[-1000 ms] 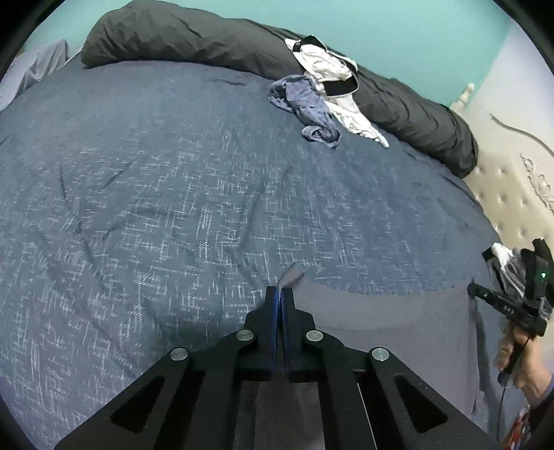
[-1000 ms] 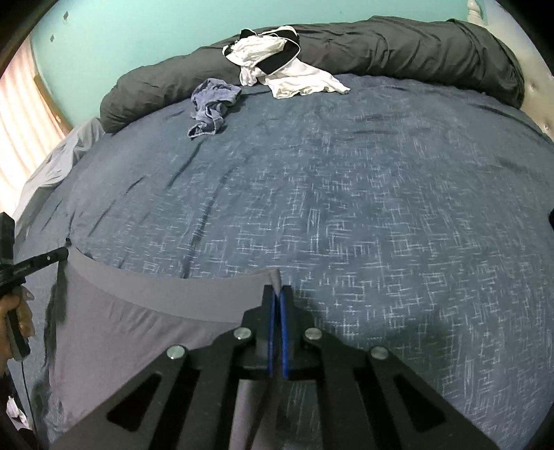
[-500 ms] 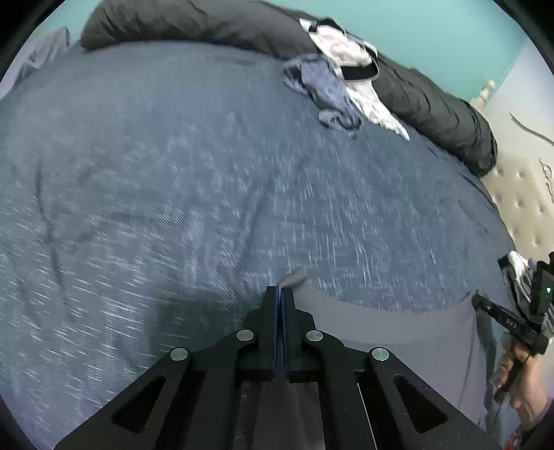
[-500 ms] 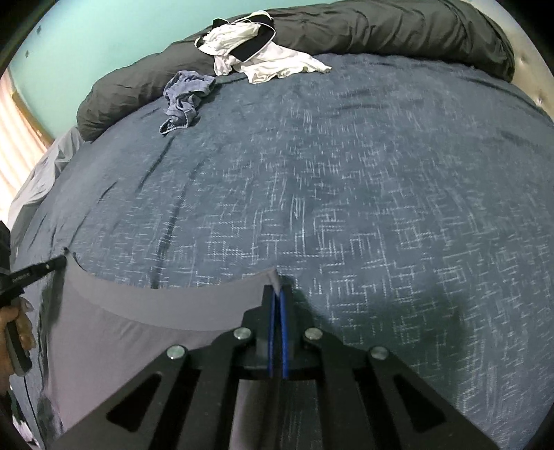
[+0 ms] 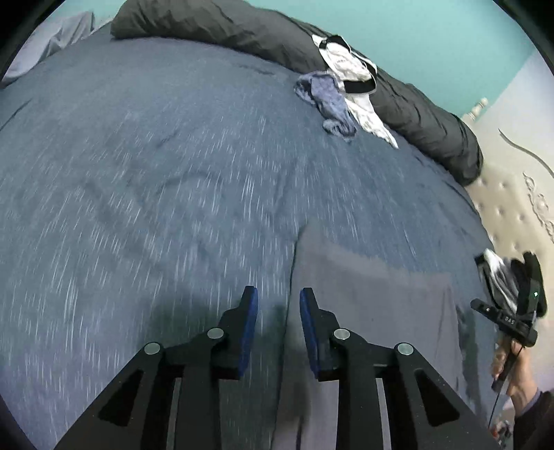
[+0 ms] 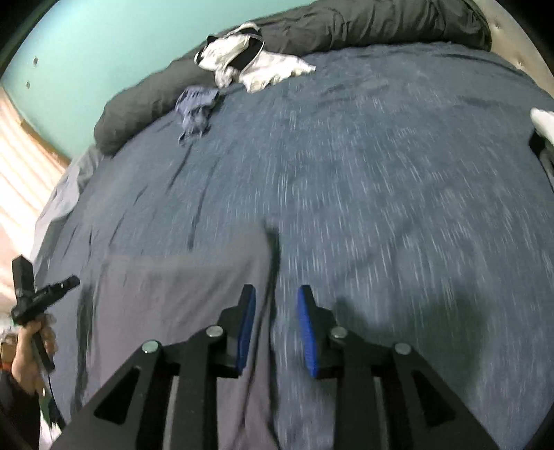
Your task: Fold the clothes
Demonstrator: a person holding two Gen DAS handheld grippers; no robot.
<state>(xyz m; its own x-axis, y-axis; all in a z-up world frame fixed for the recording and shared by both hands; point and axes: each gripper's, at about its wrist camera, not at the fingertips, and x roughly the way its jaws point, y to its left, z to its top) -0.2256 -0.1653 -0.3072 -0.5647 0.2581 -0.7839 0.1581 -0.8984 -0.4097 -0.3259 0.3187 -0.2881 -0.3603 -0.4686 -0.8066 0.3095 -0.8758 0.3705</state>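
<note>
**Letting go: both grippers part over the grey garment**

Parting their blue-padded jaws, both grippers have just been opening, and nothing is pinched in either. The left gripper (image 5: 278,294) hangs above the left edge of a grey garment (image 5: 374,304), whose border runs down between the two fingers without touching the pads. The right gripper (image 6: 277,294) stands the same way over the garment's right edge (image 6: 180,294); the cloth edge passes just inside its left finger, free of the pads so far as the blur lets one tell.

The grey garment lies spread flat on the near part of the bed, a paler band running across its far end. Its two far corners lie just beyond each gripper's fingertips. Seen from the left wrist, the person's right hand (image 5: 512,363) holds the other gripper's handle at the garment's right side; seen from the right wrist, the left hand (image 6: 31,342) does likewise at the left side.

Under the garment is a blue bedspread (image 5: 155,190) flecked with white, streaked by motion blur in both views. Well beyond, near the far side, a crumpled blue cloth (image 5: 329,100) lies beside a white and black garment (image 5: 349,69), which rests partly on a rolled dark grey duvet (image 5: 225,24). A teal wall (image 6: 104,52) stands behind the bed, and a tufted headboard (image 5: 509,207) closes its right end.
</note>
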